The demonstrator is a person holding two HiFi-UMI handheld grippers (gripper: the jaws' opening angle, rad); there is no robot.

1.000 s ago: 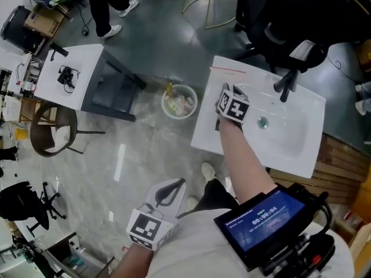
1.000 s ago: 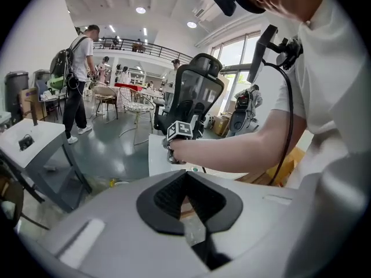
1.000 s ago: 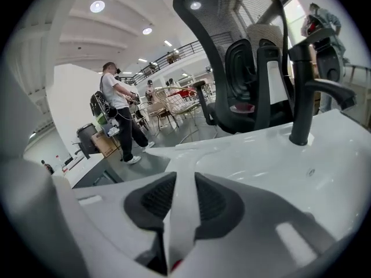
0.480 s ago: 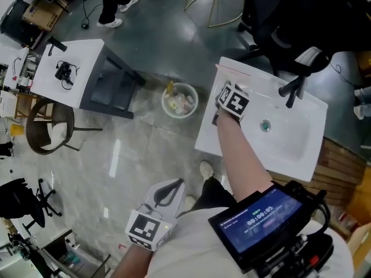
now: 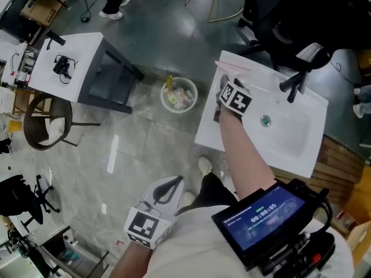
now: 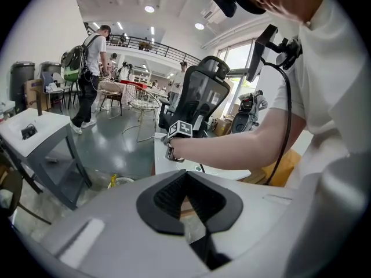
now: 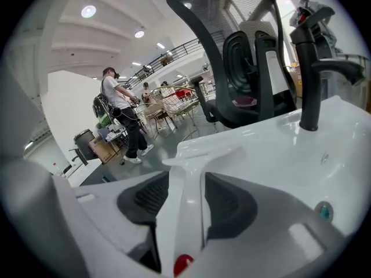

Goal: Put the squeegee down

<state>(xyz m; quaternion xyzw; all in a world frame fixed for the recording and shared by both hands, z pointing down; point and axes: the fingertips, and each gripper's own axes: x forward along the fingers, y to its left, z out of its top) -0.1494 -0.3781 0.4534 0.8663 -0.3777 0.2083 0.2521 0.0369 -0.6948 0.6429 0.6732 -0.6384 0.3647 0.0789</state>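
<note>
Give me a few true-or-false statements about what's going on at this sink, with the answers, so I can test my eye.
1. A white squeegee sits between the jaws of the right tool, over the sink. True; the jaws are opening around its handle.
2. The faucet on the sink is white. False: it is black.
3. The left tool is holding a cloth. False: its jaws are together with nothing in them, and it hangs low at the person's side.
4. A round bin stands on the floor beside the sink. True.
</note>
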